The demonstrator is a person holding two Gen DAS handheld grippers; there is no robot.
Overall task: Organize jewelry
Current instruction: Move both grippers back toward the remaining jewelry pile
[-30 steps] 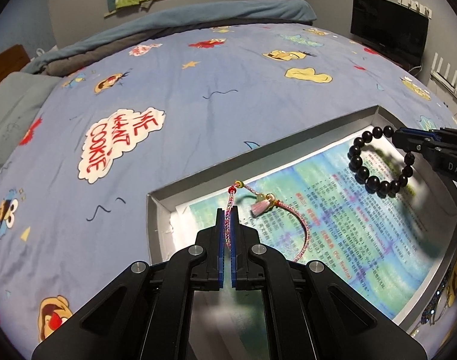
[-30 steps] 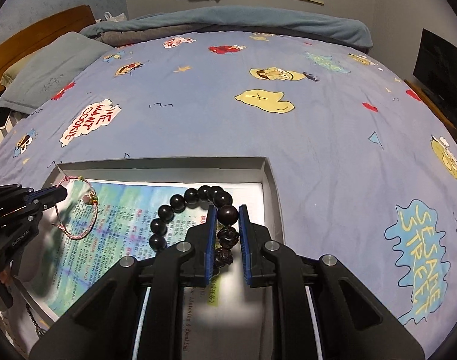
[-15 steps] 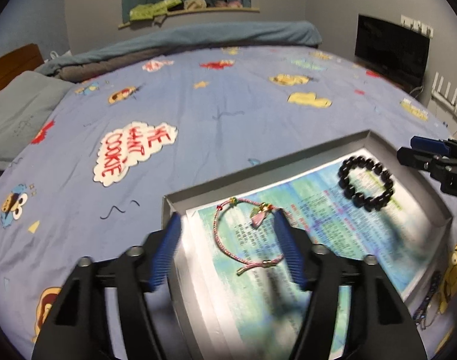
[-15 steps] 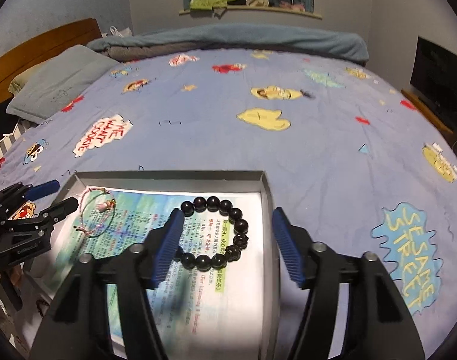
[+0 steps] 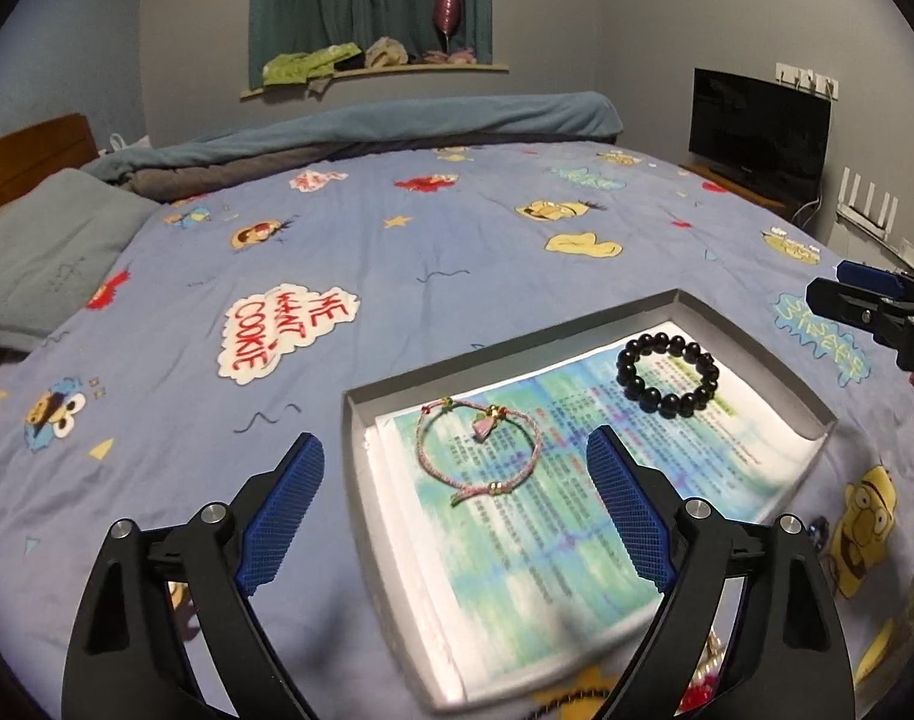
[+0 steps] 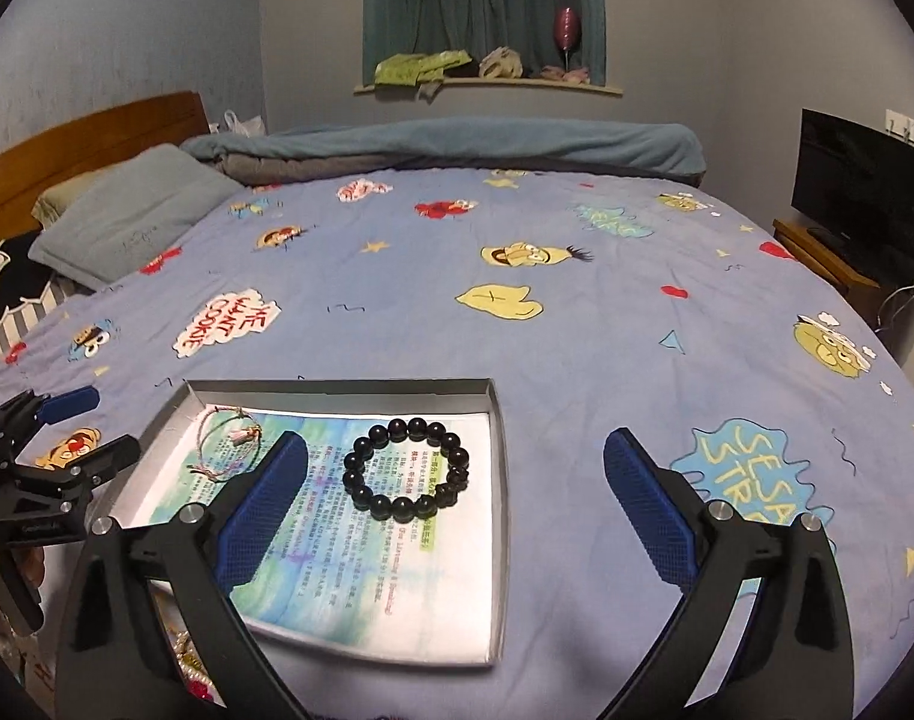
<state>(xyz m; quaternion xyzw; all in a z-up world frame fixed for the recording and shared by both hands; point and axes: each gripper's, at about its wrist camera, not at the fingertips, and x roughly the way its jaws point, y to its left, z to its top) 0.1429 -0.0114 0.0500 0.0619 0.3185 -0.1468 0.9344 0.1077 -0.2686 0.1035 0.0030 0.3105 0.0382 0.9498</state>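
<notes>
Both bracelets released flat into tray [image 5: 757, 354], jaws opening, empty

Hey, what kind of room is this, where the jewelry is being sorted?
Most likely a bedroom: a bed with a cartoon-print cover, a pillow by a wooden headboard, and a television.

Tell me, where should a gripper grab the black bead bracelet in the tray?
Probably from above, pinching one bead of the ring's near arc. The black bead bracelet lies flat on the printed sheet in the gray tray, so one finger can drop inside the loop, the other outside. Its far beads sit closer to the tray wall.
</notes>
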